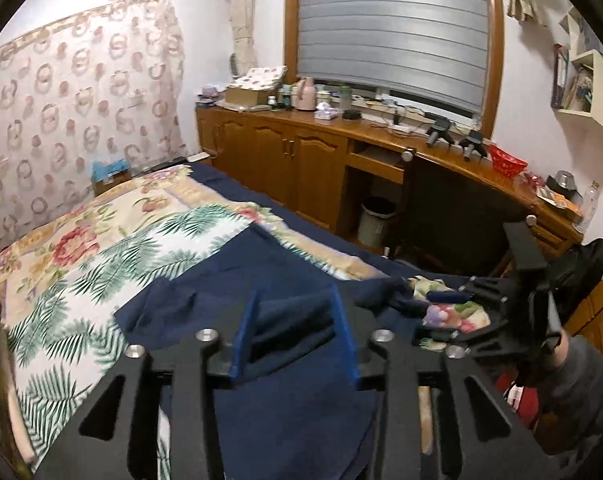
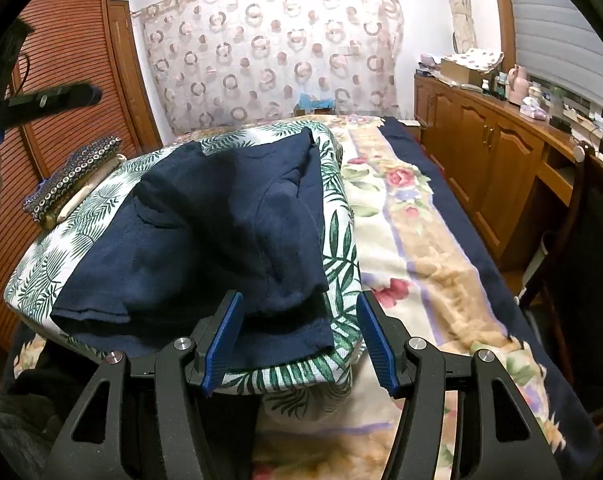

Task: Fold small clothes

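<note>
The left tongs [image 1: 295, 334] have their blue pads [image 1: 243, 336] standing apart, with a raised fold of the navy garment [image 1: 237, 276] bunched between them; whether the pads actually pinch the cloth cannot be told from this view. The right tongs [image 2: 301, 344] are spread wide, nothing between them, their blue pads [image 2: 223, 340] hanging just short of the near hem of the navy garment [image 2: 205, 240].

Ahead of the right tongs the garment lies partly folded (one layer doubled back over another, a short sleeve poking out to the left) on a palm-leaf cloth [image 2: 337, 248], which in turn covers a raised pad on the bed [image 2: 421, 248]. To the right of those tongs runs the floral blanket with roses and a navy border. Far to their left, on the pad's far corner, sits a dark patterned cushion [image 2: 73, 176].

From the left tongs, the right tongs [image 1: 453, 300] show off to the right, low over the floral blanket. Farther off, beyond the bed, a wooden bench [image 1: 381, 132] along the window carries bottles, a pink jug [image 1: 306, 94] and a red basket [image 1: 507, 162].
</note>
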A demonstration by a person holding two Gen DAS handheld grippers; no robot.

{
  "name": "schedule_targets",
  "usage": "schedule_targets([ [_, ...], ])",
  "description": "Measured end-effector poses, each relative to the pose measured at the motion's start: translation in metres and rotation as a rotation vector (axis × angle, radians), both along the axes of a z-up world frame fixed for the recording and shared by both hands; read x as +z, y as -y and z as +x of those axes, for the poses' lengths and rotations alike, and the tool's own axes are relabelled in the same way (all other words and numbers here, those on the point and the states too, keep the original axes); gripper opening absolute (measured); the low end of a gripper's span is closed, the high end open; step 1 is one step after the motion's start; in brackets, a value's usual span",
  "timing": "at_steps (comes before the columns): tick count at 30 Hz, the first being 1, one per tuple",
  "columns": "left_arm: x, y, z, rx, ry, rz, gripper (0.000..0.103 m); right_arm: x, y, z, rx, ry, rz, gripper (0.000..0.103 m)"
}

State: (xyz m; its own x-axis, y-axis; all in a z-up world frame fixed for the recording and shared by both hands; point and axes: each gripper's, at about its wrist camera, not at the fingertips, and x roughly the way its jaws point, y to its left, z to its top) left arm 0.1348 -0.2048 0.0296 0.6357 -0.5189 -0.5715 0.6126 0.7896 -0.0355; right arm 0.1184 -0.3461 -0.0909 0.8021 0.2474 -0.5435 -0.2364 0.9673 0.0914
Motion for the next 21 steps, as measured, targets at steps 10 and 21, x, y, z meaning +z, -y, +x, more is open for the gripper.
schedule_targets([
  [10, -0.043, -0.058, -0.013, 0.142, -0.040, 0.021, 0.062, 0.011, -0.009, 0.000, 0.002, 0.019, -0.031, 0.061],
  [21, -0.070, -0.092, -0.023, 0.213, -0.079, -0.022, 0.080, 0.018, -0.029, 0.002, 0.067, 0.044, -0.043, 0.061],
])
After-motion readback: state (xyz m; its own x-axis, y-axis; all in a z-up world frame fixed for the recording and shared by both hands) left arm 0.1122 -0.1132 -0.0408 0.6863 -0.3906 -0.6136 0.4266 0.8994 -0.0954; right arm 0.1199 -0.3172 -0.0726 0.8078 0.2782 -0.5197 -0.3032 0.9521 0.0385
